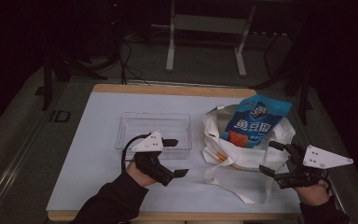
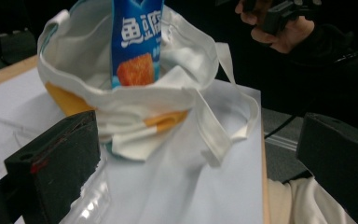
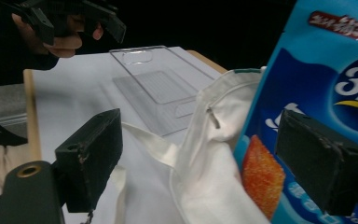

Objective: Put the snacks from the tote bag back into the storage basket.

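A white cloth tote bag (image 1: 242, 154) lies at the right of the table with a blue snack packet (image 1: 256, 119) standing out of its mouth. My right gripper (image 1: 270, 157) is open just right of the bag, jaws pointing at it. My left gripper (image 1: 177, 157) is open, to the left of the bag and in front of a clear plastic tray (image 1: 154, 127). In the left gripper view the bag (image 2: 135, 98) and packet (image 2: 137, 42) sit ahead of the open left gripper (image 2: 196, 154). In the right gripper view the packet (image 3: 326, 79) and bag (image 3: 214, 158) are close between the wide jaws.
A white sheet (image 1: 93, 158) covers the wooden tabletop. The bag's straps (image 1: 233, 186) trail toward the front edge. The tray (image 3: 154, 84) is empty. A metal frame (image 1: 205, 28) stands on the dark floor behind the table.
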The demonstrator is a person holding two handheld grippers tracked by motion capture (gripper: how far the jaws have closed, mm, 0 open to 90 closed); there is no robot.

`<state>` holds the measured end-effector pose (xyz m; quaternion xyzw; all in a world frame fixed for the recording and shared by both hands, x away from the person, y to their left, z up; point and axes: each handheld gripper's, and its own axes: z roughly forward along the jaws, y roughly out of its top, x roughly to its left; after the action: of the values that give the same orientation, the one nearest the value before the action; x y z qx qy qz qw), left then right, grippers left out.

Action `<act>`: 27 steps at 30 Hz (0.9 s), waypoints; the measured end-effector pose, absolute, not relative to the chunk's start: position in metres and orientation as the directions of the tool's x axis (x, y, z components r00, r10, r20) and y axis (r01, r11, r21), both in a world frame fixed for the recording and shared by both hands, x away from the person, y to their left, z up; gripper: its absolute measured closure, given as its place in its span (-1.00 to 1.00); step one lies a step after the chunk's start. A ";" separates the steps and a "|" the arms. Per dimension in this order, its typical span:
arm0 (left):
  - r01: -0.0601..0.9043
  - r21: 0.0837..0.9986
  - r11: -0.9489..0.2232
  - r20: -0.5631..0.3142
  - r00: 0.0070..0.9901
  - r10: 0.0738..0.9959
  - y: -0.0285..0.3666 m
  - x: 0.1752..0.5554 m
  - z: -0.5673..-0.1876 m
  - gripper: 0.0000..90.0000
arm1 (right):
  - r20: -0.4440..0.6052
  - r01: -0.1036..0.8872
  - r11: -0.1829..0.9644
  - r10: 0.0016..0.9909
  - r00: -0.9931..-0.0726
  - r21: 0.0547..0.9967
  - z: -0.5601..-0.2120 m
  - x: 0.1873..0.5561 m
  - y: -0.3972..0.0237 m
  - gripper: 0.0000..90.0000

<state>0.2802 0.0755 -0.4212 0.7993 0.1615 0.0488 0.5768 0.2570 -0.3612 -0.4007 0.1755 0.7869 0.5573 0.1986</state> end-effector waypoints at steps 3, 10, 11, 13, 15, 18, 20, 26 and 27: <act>0.186 0.940 -0.287 -0.095 0.948 0.305 0.064 0.288 -0.417 -1.00 | -0.128 0.053 0.327 0.506 -0.853 0.944 -0.399 0.260 -0.364 -0.66; 0.177 0.942 -0.287 -0.090 0.952 0.294 0.041 0.303 -0.411 -1.00 | -0.122 0.067 0.320 0.534 -0.836 0.945 -0.394 0.266 -0.375 -0.66; 0.175 0.942 -0.285 -0.085 0.950 0.300 0.039 0.305 -0.411 -1.00 | -0.124 0.066 0.316 0.544 -0.830 0.946 -0.393 0.267 -0.377 -0.66; 0.175 0.943 -0.284 -0.089 0.952 0.293 0.033 0.310 -0.409 -1.00 | -0.122 0.072 0.320 0.548 -0.827 0.945 -0.393 0.268 -0.379 -0.67; 0.175 0.945 -0.277 -0.092 0.953 0.289 0.028 0.315 -0.407 -1.00 | -0.116 0.083 0.320 0.555 -0.824 0.944 -0.393 0.270 -0.382 -0.67; 0.169 0.943 -0.286 -0.084 0.954 0.288 0.019 0.321 -0.405 -1.00 | -0.103 0.098 0.316 0.560 -0.822 0.944 -0.394 0.273 -0.387 -0.68; 0.163 0.942 -0.294 -0.076 0.955 0.288 0.014 0.325 -0.404 -1.00 | -0.106 0.096 0.314 0.568 -0.816 0.945 -0.395 0.275 -0.390 -0.68; 0.145 0.938 -0.316 -0.058 0.961 0.270 -0.005 0.337 -0.400 -1.00 | -0.113 0.106 0.322 0.592 -0.798 0.941 -0.395 0.281 -0.399 -0.67; 0.143 0.937 -0.319 -0.054 0.961 0.271 -0.009 0.340 -0.400 -1.00 | -0.108 0.108 0.320 0.590 -0.800 0.941 -0.395 0.282 -0.399 -0.65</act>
<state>0.3400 -0.0085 -0.3998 0.8101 0.1278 0.0564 0.5694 0.2824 -0.3994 -0.3947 0.2236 0.7810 0.5386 0.2236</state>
